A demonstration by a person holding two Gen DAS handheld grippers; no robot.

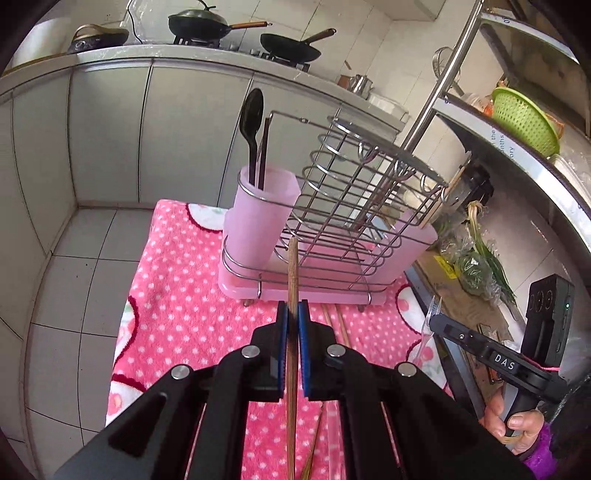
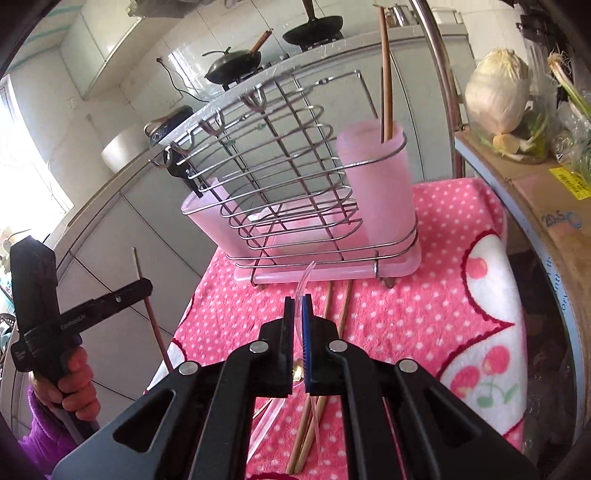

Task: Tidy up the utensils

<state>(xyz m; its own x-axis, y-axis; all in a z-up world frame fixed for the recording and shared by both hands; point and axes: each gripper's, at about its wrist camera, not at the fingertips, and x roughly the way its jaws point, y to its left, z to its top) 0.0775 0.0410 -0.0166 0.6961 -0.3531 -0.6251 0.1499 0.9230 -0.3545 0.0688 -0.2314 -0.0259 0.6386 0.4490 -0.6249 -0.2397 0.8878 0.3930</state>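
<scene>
My left gripper (image 1: pixel 293 308) is shut on a wooden chopstick (image 1: pixel 292 266), which stands nearly upright in front of the wire utensil rack (image 1: pixel 354 206). The rack's pink cup (image 1: pixel 258 214) holds a black spoon (image 1: pixel 252 118) and a dark chopstick. My right gripper (image 2: pixel 297 301) is shut on a clear plastic utensil (image 2: pixel 306 275), held above the pink dotted towel (image 2: pixel 424 314). The other pink cup (image 2: pixel 376 184) holds brown chopsticks (image 2: pixel 386 74). More chopsticks (image 2: pixel 334 310) lie on the towel below the rack. Each gripper also shows at the edge of the other's view.
A metal shelf pole (image 1: pixel 439 85) and a shelf with a green colander (image 1: pixel 524 122) stand to the right. On a lower board lie a cabbage (image 2: pixel 496 92) and a cardboard box (image 2: pixel 554 206). Pans (image 1: pixel 199 24) sit on the far counter. White floor tiles (image 1: pixel 74 277) lie to the left.
</scene>
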